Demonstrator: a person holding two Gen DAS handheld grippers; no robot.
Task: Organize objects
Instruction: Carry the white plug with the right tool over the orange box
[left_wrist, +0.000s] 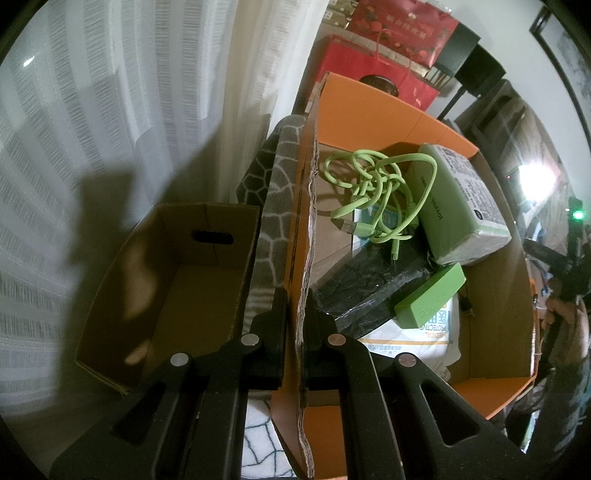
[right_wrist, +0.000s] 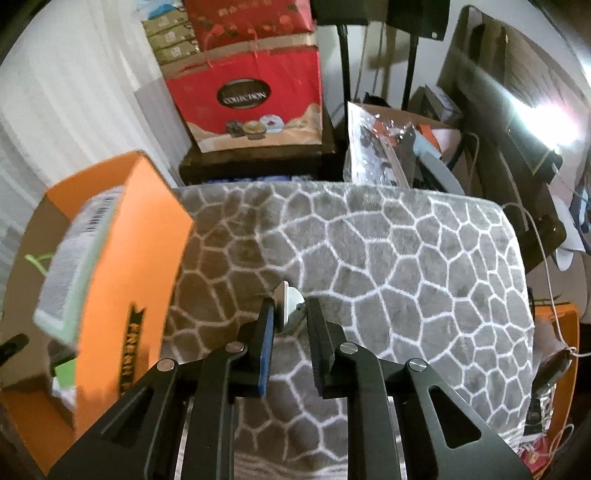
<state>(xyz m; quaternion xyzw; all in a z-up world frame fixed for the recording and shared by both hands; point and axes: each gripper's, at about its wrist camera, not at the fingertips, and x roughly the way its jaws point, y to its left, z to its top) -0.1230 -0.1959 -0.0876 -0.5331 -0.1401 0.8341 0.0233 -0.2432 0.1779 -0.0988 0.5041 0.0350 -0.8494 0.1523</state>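
Left gripper (left_wrist: 295, 325) clamps the orange box (left_wrist: 388, 110) wall, right gripper (right_wrist: 290, 314) pinches a small white plug (right_wrist: 288, 304) at frame centre — next, I'd guess, into a box.

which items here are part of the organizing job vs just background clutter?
In the job:
- orange box, wall clamped by left hand-held gripper
- green cable, green tissue pack, green power bank inside it
- empty brown box
- small white object in right hand-held gripper

Background:
- red gift bags
- grey patterned blanket
- curtain
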